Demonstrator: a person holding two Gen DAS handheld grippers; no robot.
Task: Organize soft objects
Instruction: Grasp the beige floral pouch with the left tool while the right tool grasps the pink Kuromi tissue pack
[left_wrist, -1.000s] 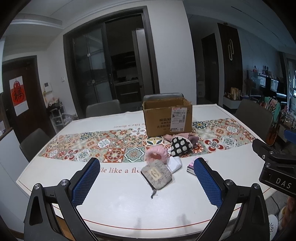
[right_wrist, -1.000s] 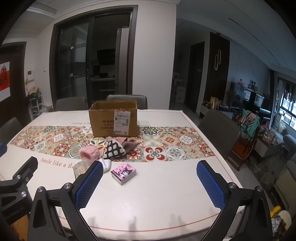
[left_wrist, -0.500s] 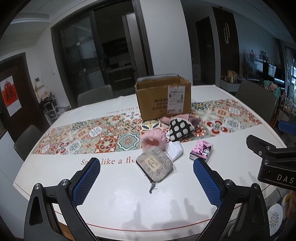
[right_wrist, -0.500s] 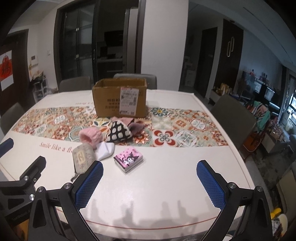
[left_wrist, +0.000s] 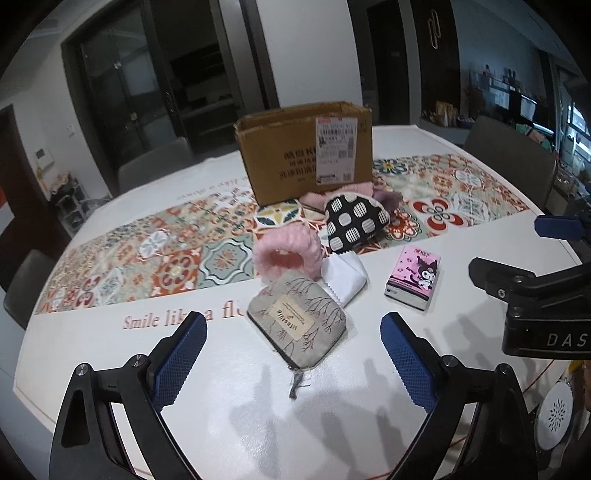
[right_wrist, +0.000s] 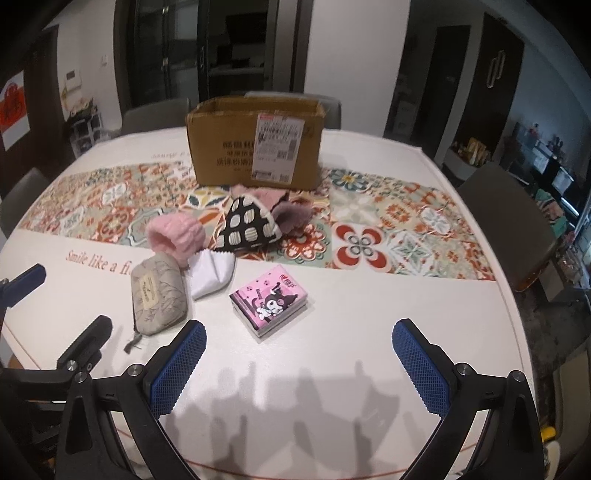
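Observation:
A grey zip pouch (left_wrist: 297, 323) lies on the white table just ahead of my open, empty left gripper (left_wrist: 291, 354); it also shows in the right wrist view (right_wrist: 159, 291). Behind it lie a fluffy pink band (left_wrist: 288, 254), a white folded cloth (left_wrist: 345, 278), a black pouch with pale spots (left_wrist: 354, 221) and pink-mauve soft pieces (right_wrist: 291, 212). A pink tissue pack (right_wrist: 269, 299) lies ahead of my open, empty right gripper (right_wrist: 297, 363). An open cardboard box (right_wrist: 255, 147) stands behind the pile.
A patterned runner (right_wrist: 388, 232) crosses the table. Grey chairs (right_wrist: 506, 206) stand around the table. The right gripper's body (left_wrist: 535, 299) shows at the right of the left wrist view. The table's front edge (right_wrist: 332, 467) is close below the grippers.
Both grippers have moved forward and tilted down toward the table; the objects look larger and nearer. Both stay open. No object has moved.

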